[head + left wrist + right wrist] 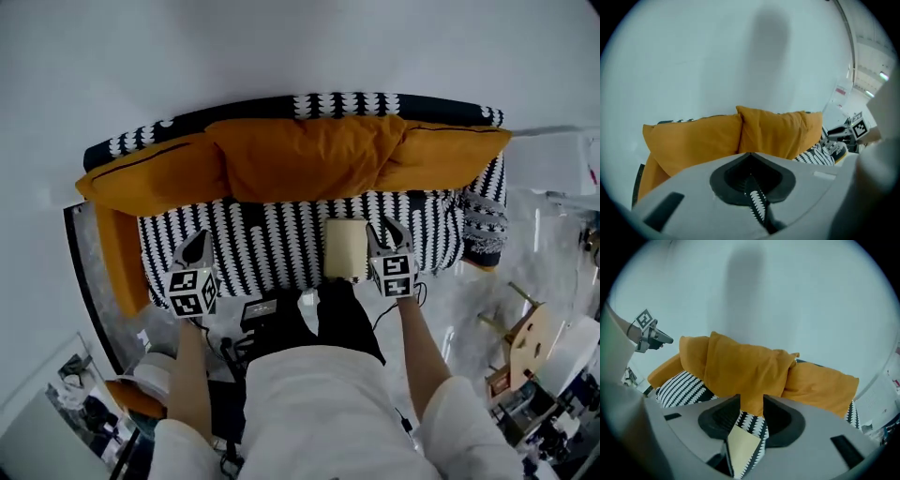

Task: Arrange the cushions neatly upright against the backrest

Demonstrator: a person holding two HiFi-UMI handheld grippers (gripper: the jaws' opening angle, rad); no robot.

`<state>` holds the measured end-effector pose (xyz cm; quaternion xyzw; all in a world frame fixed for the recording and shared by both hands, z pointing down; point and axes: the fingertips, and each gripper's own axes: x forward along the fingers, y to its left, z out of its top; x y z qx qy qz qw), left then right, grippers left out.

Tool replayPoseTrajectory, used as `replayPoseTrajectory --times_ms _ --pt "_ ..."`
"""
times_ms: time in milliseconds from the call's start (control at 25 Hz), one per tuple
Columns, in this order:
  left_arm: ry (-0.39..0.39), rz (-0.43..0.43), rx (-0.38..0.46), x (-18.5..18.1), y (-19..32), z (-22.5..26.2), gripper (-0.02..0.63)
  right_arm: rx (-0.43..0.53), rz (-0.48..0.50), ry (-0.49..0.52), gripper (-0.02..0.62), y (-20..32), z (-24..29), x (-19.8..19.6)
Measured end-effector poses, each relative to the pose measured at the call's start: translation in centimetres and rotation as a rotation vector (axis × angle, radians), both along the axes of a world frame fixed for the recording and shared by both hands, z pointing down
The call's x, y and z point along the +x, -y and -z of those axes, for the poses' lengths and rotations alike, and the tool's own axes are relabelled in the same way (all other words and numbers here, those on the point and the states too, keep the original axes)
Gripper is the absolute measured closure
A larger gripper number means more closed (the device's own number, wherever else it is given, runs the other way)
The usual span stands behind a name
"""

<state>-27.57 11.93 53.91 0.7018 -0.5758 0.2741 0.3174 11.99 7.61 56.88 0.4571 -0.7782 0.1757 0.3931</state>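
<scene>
Three cushions (309, 155), orange, stand along the back edge of the sofa (272, 234), against the backrest. The middle one is rumpled and overlaps both neighbours. The row could pass as finished or as awaiting a last squaring.

Left gripper (195, 246): jaws closed, empty. Right gripper (387, 234): jaws apart, gripping nothing.

One cream pad (345, 248) lies at the seat's front edge.

If you square up, take cushions by their top corners.

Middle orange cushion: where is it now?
Head view, centre: the middle orange cushion leans on the backrest, between the left orange cushion and the right orange cushion.
</scene>
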Motion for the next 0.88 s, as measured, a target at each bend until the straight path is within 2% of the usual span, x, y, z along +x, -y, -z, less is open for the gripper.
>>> replayPoseTrajectory --times_ms 160,320,400,480,680,880 --pt "-0.047 0.024 0.088 -0.8 -2.8 5.5 0.594 0.057 -0.028 0.067 0.449 -2.2 5.3 -2.0" --pt "-0.174 0.020 0.149 0.5 -4.4 9.7 0.595 0.049 0.004 0.126 0.458 -4.9 8.7 -4.6" --pt "-0.255 -0.005 0.179 1.9 -5.0 11.6 0.595 0.028 0.032 0.155 0.545 -6.3 10.1 -6.1" --pt "-0.317 -0.021 0.192 3.2 -5.8 13.0 0.595 0.018 0.046 0.194 0.560 -7.8 11.4 -7.4" --pt "-0.325 -0.096 0.215 6.5 -7.2 14.6 0.595 -0.058 0.081 0.360 0.586 -11.5 13.5 -10.7" --pt "-0.399 -0.214 0.246 10.7 -8.5 15.5 0.595 -0.046 0.061 0.368 0.586 -13.5 14.9 -10.9"
